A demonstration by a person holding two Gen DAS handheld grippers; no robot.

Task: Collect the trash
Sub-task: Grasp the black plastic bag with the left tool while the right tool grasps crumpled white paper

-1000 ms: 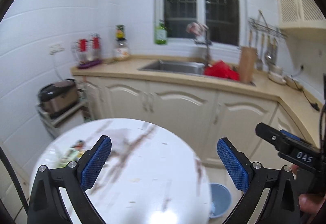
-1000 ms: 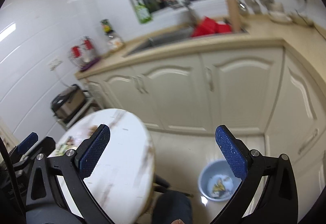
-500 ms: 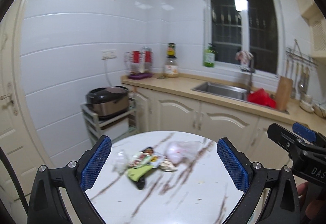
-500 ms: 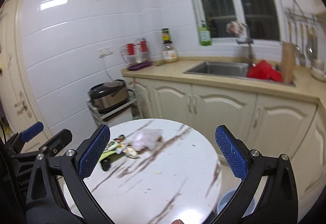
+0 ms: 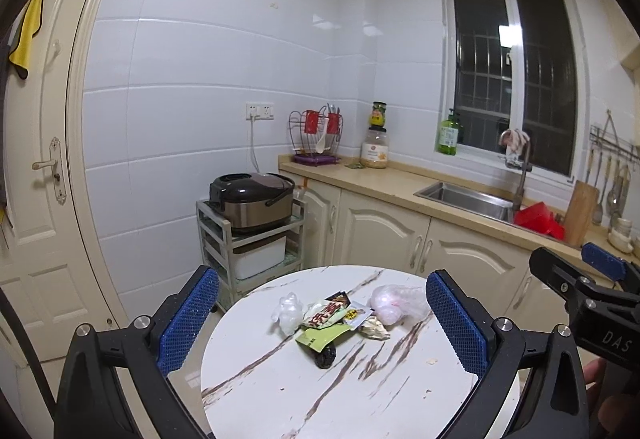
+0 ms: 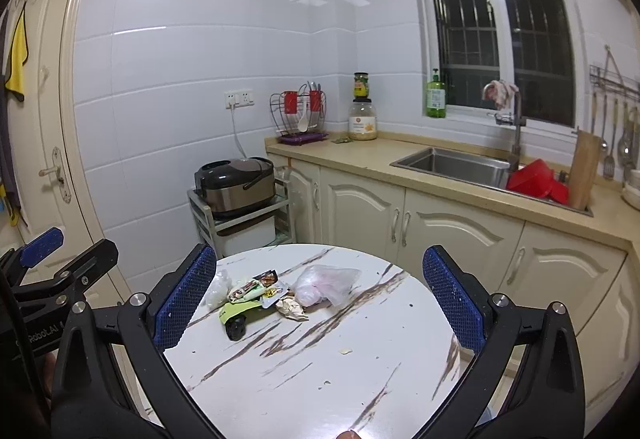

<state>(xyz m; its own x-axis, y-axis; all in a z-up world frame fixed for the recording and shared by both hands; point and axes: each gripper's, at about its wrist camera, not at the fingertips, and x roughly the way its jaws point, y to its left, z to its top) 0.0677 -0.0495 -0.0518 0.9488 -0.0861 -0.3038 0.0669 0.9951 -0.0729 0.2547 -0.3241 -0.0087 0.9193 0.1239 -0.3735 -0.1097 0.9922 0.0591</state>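
Looking down at a round marble table (image 5: 360,391) with both grippers hovering over its near edge. The left gripper (image 5: 322,323) has its blue fingers spread wide apart, nothing between them, and the right gripper (image 6: 320,293) is spread just as wide, holding nothing either. The trash pile (image 5: 340,319) sits toward the far side of the tabletop, around 12 o'clock from the left gripper and more like 11 o'clock from the right one. It's a clear crumpled bag (image 5: 288,313) at the pile's 9 o'clock, snack wrappers (image 6: 250,291) in the middle, a pinkish plastic bag (image 6: 326,283) at 3 o'clock, and a small dark lump (image 5: 325,356) at 6 o'clock. A rice cooker (image 5: 252,201) sits on a cart behind the table.
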